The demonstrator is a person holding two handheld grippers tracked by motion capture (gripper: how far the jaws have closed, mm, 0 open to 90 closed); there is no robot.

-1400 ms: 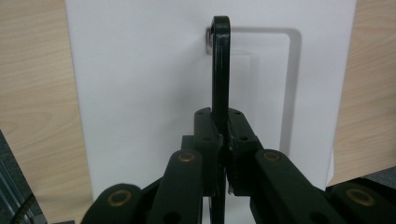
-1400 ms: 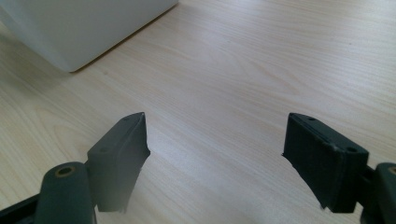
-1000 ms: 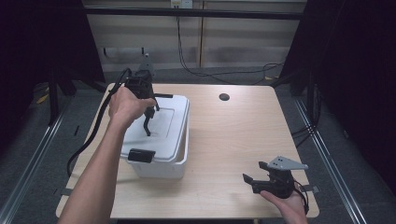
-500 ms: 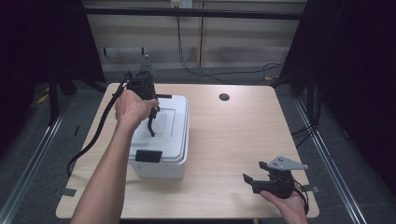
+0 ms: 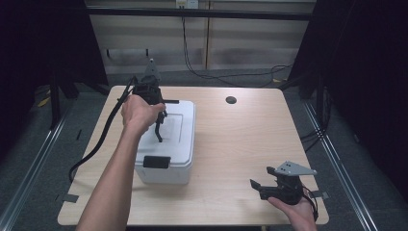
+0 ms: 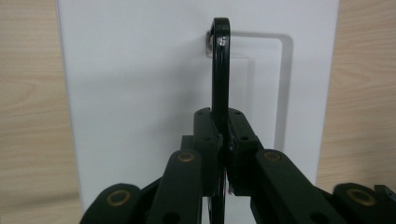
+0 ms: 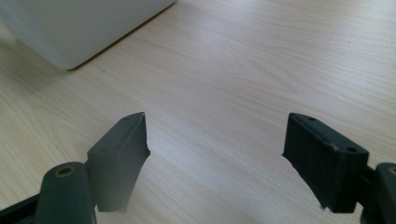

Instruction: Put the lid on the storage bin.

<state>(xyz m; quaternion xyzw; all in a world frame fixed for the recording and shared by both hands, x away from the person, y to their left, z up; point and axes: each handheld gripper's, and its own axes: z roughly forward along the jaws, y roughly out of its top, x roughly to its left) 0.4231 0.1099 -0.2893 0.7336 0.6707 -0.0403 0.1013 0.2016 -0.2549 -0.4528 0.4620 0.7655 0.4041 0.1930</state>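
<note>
Handle [image 6: 220,70] of the white box [image 5: 180,144], black and thin, is clamped between the jaws of your left tool [image 6: 224,140]: in the left gripper view the two pads press on it from both sides, and the handle rises from them up the middle of the frame to its hinge on the lid [image 6: 140,93]. In the high view the box sits left of centre on the desk [image 5: 240,144], its long side running from near you toward the far edge, with a black latch [image 5: 156,161] on its near end. Your left hand [image 5: 137,113] is over the far part of the lid, and the left tool [image 5: 159,127] points down onto it, with the handle standing up off the lid. Its cable [image 5: 96,144] trails off the left side of the desk.

Your right tool [image 5: 257,185] is in the lower right of the high view, held in your right hand [image 5: 296,211] just above the desk near its front edge, well apart from the box. In the right gripper view its jaws stand wide with nothing between them, bare wood below and a corner of the box [image 7: 70,28] at the upper left.
</note>
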